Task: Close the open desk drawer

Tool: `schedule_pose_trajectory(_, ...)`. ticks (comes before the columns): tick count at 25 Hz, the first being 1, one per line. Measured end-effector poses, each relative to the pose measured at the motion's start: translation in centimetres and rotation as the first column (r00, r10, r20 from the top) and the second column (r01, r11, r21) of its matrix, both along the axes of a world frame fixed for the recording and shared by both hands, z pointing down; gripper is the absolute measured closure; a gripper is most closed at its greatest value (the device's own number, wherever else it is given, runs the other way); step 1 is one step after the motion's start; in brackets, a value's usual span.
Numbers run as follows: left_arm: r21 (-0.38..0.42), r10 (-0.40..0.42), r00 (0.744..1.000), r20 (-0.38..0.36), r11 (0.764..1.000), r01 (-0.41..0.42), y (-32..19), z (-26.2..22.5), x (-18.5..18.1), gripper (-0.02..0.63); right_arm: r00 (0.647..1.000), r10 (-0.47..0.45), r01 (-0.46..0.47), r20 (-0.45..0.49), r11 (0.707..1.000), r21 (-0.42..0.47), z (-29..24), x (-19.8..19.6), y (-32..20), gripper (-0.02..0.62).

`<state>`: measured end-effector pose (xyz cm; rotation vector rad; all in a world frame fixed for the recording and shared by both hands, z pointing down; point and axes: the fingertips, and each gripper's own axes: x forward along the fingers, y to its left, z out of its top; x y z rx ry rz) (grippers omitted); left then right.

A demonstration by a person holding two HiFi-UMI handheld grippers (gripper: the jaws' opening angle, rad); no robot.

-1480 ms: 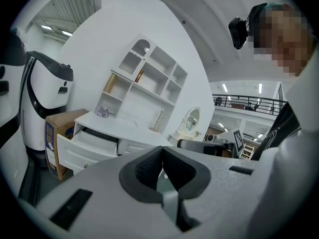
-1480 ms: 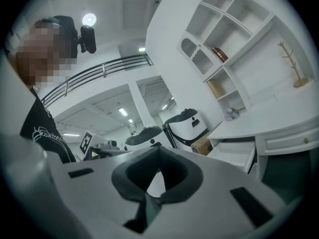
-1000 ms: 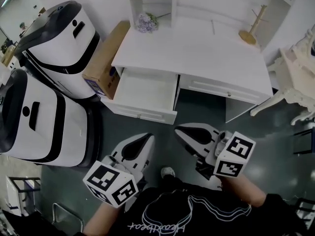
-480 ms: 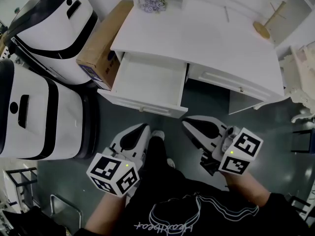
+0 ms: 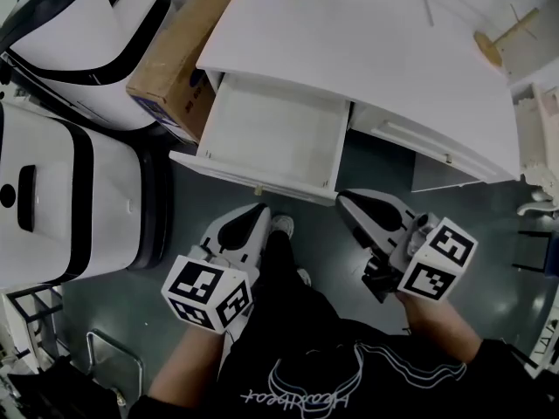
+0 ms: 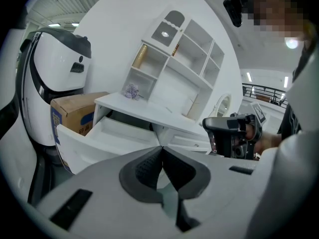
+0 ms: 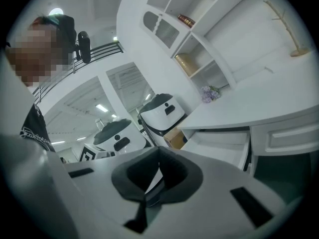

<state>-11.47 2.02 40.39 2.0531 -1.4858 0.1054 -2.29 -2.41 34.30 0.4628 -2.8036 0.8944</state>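
The white desk [image 5: 349,42] has its left drawer [image 5: 271,133] pulled far out and empty, with its front panel [image 5: 253,182] toward me. My left gripper [image 5: 260,209] hovers just below that front panel, apart from it, jaws shut on nothing. My right gripper [image 5: 343,197] sits below the drawer's right corner, also shut and empty. In the left gripper view the open drawer [image 6: 107,136] lies ahead past the left gripper [image 6: 160,148]. In the right gripper view the drawer [image 7: 219,143] shows beyond the right gripper [image 7: 158,152].
A cardboard box [image 5: 175,55] leans at the desk's left side. Two large white-and-black machines [image 5: 61,199] [image 5: 79,16] crowd the left. The desk's right drawer [image 5: 419,142] is closed. A white chair [image 5: 541,129] stands right. My shoe [image 5: 281,225] is on the dark floor between the grippers.
I have stepped closer to the desk: both grippers now sit nearer the drawer front. The drawer stays open and both grippers stay shut.
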Motion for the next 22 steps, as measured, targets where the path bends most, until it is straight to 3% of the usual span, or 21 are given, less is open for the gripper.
schedule_pose_trajectory(12,-0.128,-0.016,1.000,-0.002,0.992,0.015,-2.1,6.6,-2.1,0.601,0.999,0.043,-0.044,-0.016,0.995,-0.091,3.7,-0.5,-2.6,0.589)
schedule_pose_trajectory(22,-0.152,-0.042,0.999,0.016,0.987,0.044,-3.1,9.0,-3.1,0.601,0.996,0.075,-0.082,-0.053,0.988,-0.129,6.1,0.9,-2.2,0.589)
